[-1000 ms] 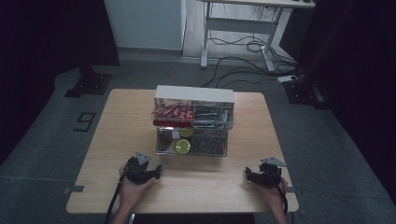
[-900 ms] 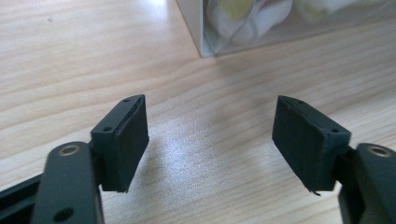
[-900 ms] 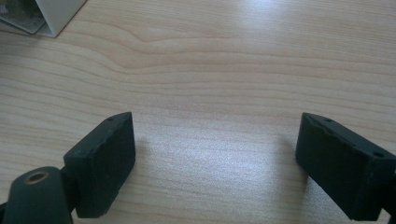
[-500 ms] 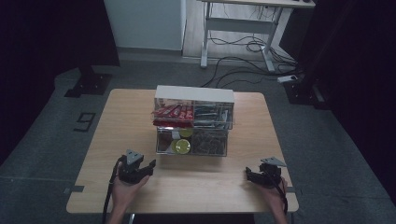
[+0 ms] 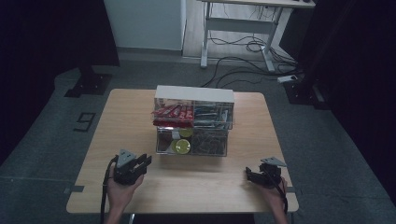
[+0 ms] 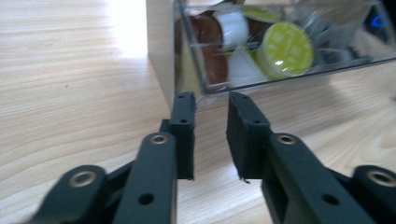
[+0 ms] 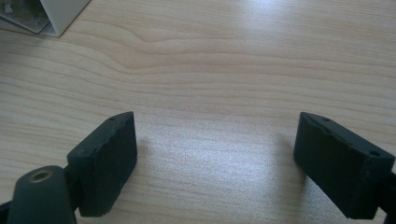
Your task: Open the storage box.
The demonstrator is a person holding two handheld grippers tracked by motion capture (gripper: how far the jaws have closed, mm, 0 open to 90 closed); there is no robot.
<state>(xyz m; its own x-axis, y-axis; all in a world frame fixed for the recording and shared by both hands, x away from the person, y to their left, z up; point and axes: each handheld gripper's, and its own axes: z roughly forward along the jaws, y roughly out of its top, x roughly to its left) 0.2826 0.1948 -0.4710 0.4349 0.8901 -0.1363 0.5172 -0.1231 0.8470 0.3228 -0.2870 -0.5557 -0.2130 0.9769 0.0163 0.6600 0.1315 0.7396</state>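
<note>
A clear drawer organizer with a white top stands mid-table. Its upper left drawer holds red packets; the lower left drawer holds coffee capsules, one with a green lid. My left gripper sits at the front left of the table, held in a hand. In the left gripper view my left gripper has its jaws a narrow gap apart with nothing between them, pointing at the corner of the capsule drawer, close to the green capsule. My right gripper rests wide open over bare wood at the front right.
The wooden table has bare wood left, right and in front of the organizer. A corner of the organizer sits at the top left of the right gripper view. Desk legs and floor cables lie beyond the table.
My left gripper has shifted a little to the left along the table's front. The right gripper has stayed in place.
</note>
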